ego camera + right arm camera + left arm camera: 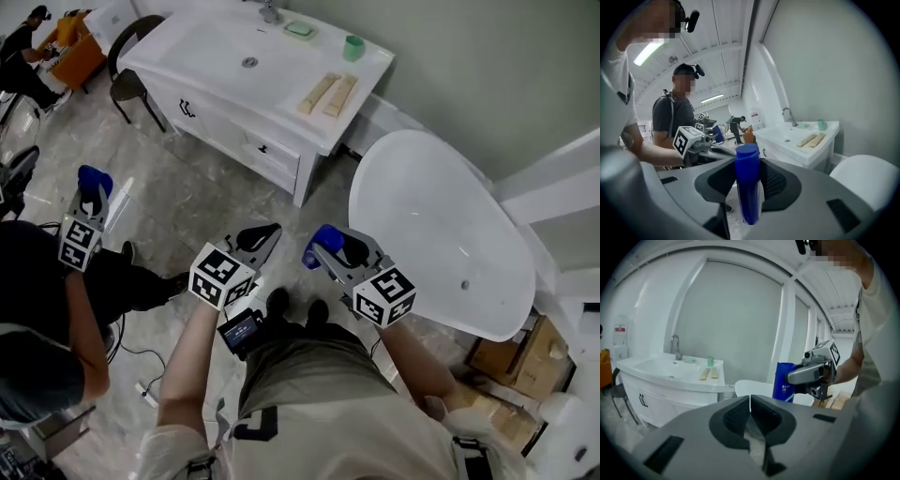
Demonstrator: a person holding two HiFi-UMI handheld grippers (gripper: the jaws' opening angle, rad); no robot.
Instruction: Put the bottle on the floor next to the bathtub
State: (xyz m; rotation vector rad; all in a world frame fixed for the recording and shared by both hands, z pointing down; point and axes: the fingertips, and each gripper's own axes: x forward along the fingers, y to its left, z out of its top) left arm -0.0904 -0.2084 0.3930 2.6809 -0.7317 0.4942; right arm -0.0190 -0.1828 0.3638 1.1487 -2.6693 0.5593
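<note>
bottle (747, 187) first: blue and capped, it stands upright between the jaws of the right gripper (748, 165), whose pads clamp its sides. in the head view the bottle (313, 256) hangs in that gripper (330, 246) above the floor (187, 187). it is just beside the near left rim of the tub (431, 234) and touches neither. the wearer's shoes (278, 302) show on the floor just below it in that view.

the left gripper (265, 232) is held beside the right one, near it but apart. in its own view the left gripper (750, 401) has its jaws pressed together with nothing between them (only a thin pale seam runs down where the pads meet). that view also shows the bottle (783, 380) side-on, label outward, clamped in the right gripper (811, 375) with the tub (754, 387) behind it.

a white vanity (187, 47) stands past the tub's far end. a green cup (352, 47) sits at its far right corner. a soap dish (299, 30) lies on the far edge beside the tap (270, 11). two tan pieces (328, 94) lie side by side near the right edge. a chair (131, 84) stands at the vanity's left end.

at the left edge of the head view a second person (37, 309) holds a third gripper (89, 202) with something blue at its tip. what that blue thing is cannot be told.
</note>
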